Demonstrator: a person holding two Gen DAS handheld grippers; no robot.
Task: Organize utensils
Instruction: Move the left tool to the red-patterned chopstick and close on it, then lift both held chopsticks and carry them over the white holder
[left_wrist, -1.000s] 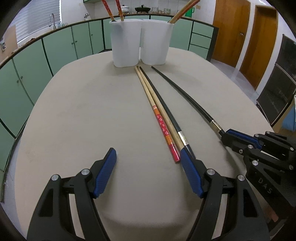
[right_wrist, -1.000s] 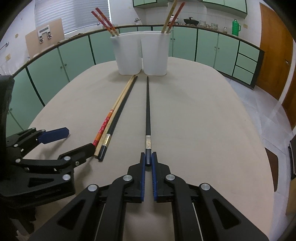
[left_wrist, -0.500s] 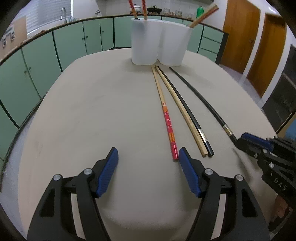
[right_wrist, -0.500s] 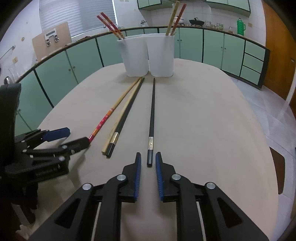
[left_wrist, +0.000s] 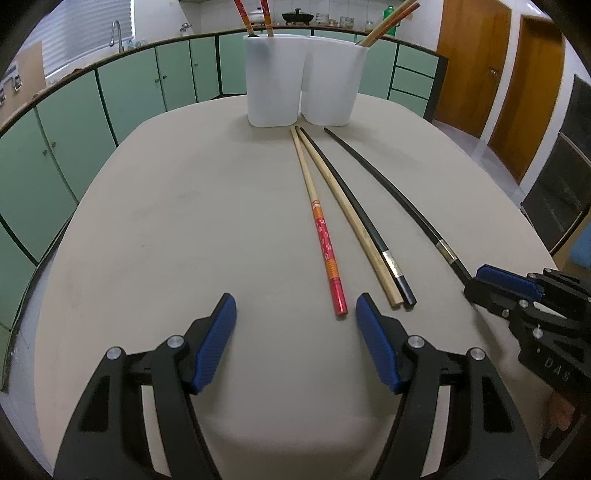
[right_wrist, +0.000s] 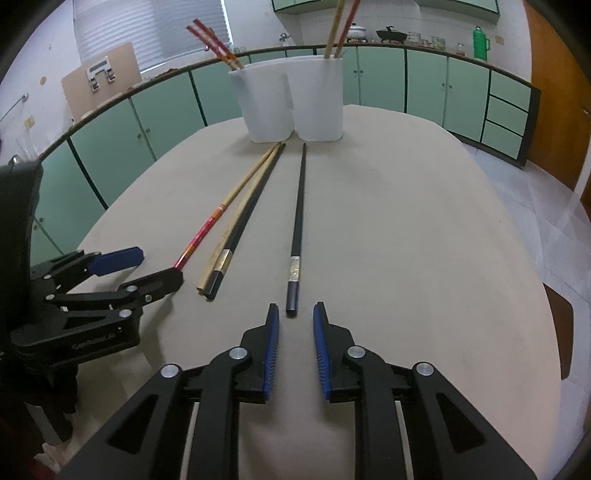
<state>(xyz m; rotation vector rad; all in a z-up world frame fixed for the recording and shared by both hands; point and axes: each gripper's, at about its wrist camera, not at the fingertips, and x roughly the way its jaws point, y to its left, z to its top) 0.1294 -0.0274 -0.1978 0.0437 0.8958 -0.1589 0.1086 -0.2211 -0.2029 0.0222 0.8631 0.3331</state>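
Several chopsticks lie lengthwise on the beige table (left_wrist: 184, 221): a red-patterned one (left_wrist: 325, 243), a plain wooden one (left_wrist: 347, 214), a black one beside it (left_wrist: 369, 225) and a separate black one (right_wrist: 297, 229) further right. Two white holders (left_wrist: 273, 81) (left_wrist: 332, 85) stand at the far end, each with chopsticks in it. My left gripper (left_wrist: 295, 314) is open and empty, its right finger just beside the red chopstick's near end. My right gripper (right_wrist: 295, 314) is open and empty, its fingers just short of the separate black chopstick's near end.
Green cabinets (left_wrist: 129, 85) ring the table's far side. Wooden doors (left_wrist: 476, 62) stand at the right. The table's near edge lies just under both grippers.
My right gripper has let go of the black chopstick, opened and drawn back. My left gripper has shifted left, away from the wooden and black pair.
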